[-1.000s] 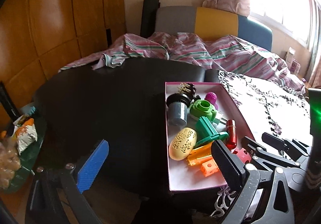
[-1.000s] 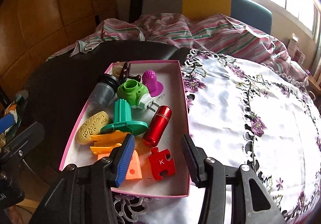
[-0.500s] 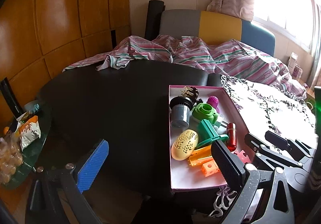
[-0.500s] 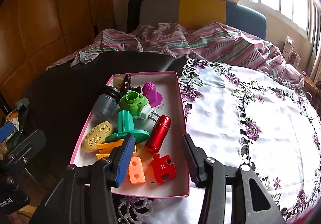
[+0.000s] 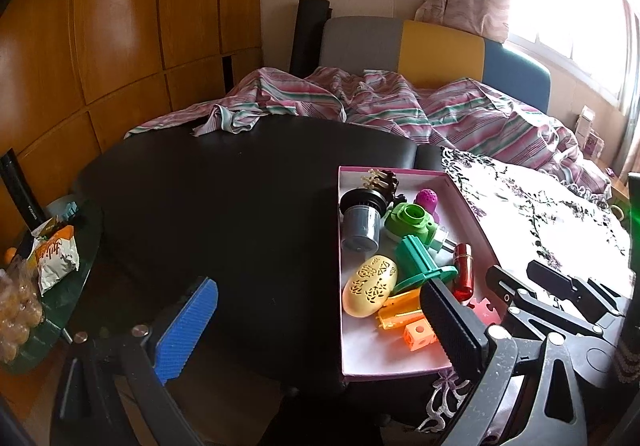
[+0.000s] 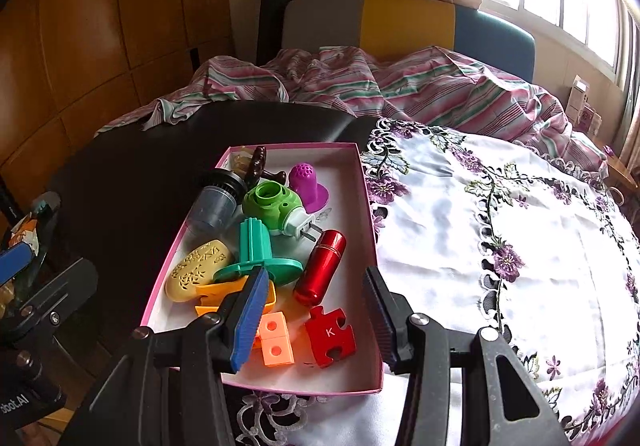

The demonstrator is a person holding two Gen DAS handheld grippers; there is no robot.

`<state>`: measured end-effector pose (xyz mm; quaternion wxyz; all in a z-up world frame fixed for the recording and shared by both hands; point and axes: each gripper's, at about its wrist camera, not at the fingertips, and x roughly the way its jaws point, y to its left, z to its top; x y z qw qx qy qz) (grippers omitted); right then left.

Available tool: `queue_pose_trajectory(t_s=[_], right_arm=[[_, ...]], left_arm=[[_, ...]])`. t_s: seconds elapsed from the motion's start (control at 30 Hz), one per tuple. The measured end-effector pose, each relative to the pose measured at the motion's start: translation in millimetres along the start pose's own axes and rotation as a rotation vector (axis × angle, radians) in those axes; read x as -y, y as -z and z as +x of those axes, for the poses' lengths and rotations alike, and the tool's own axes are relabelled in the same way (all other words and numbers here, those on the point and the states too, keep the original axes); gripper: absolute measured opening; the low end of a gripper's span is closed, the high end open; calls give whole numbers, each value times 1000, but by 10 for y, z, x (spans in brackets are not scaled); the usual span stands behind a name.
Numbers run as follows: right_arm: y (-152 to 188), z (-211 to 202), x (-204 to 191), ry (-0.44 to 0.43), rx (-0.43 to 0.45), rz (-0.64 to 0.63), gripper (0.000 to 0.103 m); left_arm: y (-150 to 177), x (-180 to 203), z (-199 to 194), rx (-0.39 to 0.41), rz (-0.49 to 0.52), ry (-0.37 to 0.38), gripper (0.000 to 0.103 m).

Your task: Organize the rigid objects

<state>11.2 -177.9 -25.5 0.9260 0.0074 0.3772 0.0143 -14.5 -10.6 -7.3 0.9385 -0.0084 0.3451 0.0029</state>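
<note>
Both grippers are pulling back and rising from the pink box [image 6: 370,230], which is sitting on the worktop [image 5: 240,186]. The right gripper [image 6: 316,316] and left gripper [image 5: 316,322] are hanging released, jaws empty. Only the right view is showing the red puzzle piece [image 6: 330,336] whole.

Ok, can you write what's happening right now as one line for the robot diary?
left gripper: open, empty | right gripper: open, empty, above red puzzle piece | pink box: full of toys
</note>
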Motion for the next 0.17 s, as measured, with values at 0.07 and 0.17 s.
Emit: queue_pose_trajectory(t_s=[0.07, 0.17], right_arm=[[8, 15, -9, -4, -3, -4, 49], [12, 29, -9, -11, -5, -5, 49]], left_arm=[[1, -2, 19, -6, 2, 1, 100], [2, -4, 39, -18, 1, 5, 100]])
